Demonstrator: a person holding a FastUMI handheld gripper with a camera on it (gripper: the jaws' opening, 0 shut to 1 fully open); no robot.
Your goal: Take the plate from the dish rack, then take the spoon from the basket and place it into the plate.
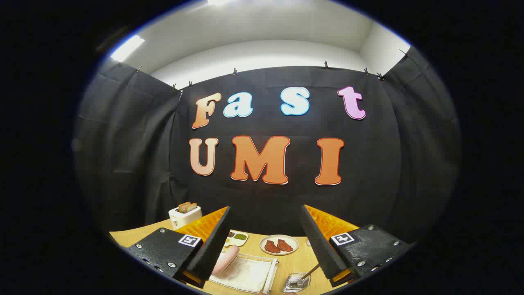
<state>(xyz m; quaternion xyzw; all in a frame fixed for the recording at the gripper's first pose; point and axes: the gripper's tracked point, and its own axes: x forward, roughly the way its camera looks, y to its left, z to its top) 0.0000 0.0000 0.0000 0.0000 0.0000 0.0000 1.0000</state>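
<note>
My gripper (265, 208) is open and held well above the wooden table (294, 262), with nothing between its fingers. Below the gap lies a white wire dish rack (245, 274) with a white cloth in it. A pink plate (225, 259), seen nearly edge-on, leans at the rack's left end, close by the left finger. Right of the rack, near the right finger, stands a small clear basket (295, 282) with a spoon (310, 273) whose handle sticks out up and to the right.
A cream plate with two pieces of red meat (279, 245) sits beyond the rack. A small divided tray with green food (237, 237) lies to its left. A white toaster with toast (184, 214) stands at the table's far left, against the black cloth wall.
</note>
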